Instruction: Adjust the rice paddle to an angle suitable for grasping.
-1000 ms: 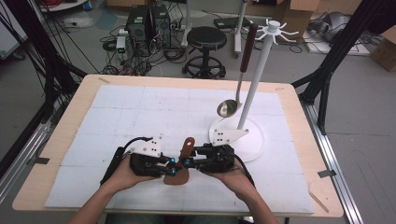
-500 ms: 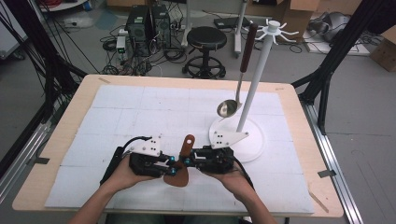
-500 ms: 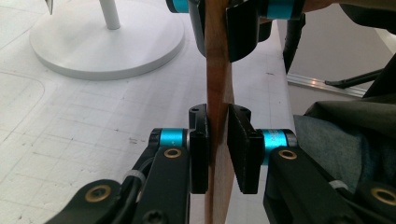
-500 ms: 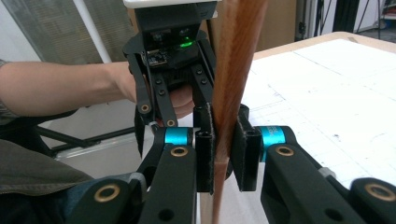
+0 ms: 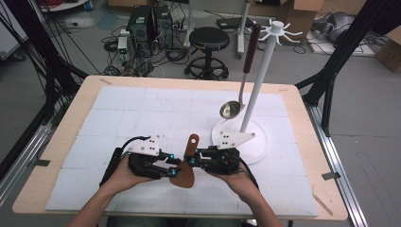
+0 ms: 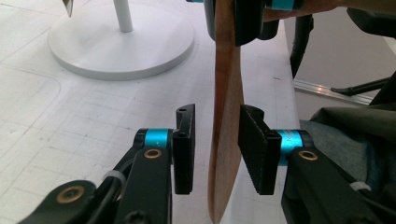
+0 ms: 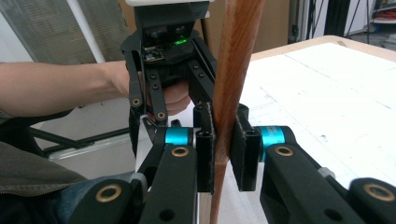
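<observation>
A wooden spatula (image 5: 185, 171) stands on edge above the white mat near the table's front, blade down and handle up. My right gripper (image 5: 191, 160) is shut on its handle; in the right gripper view both pads press the wood (image 7: 238, 56) at the right gripper (image 7: 223, 149). My left gripper (image 5: 174, 166) faces it from the left. In the left gripper view its jaws stand apart around the blade (image 6: 226, 70) at the left gripper (image 6: 217, 140), with a gap on one side, so it is open.
A white utensil stand (image 5: 257, 142) with a tall pole rises just behind my right hand. A metal ladle (image 5: 230, 109) with a dark handle hangs from it. The white mat (image 5: 142, 113) covers most of the wooden table.
Both hands and the spatula have stayed nearly in place; only a slight shift of the left gripper shows.
</observation>
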The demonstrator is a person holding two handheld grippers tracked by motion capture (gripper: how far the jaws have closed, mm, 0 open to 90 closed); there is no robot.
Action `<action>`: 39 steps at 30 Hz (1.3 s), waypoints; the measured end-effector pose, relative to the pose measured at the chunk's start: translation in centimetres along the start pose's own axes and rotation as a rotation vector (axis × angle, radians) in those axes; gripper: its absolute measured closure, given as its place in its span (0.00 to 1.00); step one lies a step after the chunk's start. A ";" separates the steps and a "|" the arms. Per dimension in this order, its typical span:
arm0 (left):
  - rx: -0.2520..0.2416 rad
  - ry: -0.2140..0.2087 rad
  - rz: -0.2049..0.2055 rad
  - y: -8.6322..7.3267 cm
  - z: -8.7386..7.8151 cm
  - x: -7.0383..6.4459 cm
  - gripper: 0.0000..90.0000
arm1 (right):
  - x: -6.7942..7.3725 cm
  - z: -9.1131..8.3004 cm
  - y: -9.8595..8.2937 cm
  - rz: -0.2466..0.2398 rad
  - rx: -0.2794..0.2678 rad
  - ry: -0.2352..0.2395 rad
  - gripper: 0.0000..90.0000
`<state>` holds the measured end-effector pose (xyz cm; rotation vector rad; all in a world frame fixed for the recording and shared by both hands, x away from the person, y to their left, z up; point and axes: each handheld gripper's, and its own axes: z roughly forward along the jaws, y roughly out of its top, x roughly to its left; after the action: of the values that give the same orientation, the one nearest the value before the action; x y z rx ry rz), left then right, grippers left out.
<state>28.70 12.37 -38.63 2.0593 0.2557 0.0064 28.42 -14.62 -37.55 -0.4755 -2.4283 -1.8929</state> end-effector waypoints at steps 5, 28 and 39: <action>0.001 0.014 -0.007 -0.1 -0.4 0.1 0.70 | -0.1 -0.3 0.1 0.000 0.001 -0.011 0.91; -0.019 0.104 -0.070 -1.0 -3.1 0.6 0.51 | -1.4 -3.4 1.1 0.002 -0.001 -0.090 0.91; -0.032 0.146 -0.097 -1.6 -4.0 1.0 0.44 | -1.8 -4.5 1.7 0.010 0.005 -0.124 0.91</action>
<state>28.91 16.77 -38.13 2.0148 0.4431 0.1005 29.87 -18.91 -35.20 -0.6210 -2.4992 -1.9077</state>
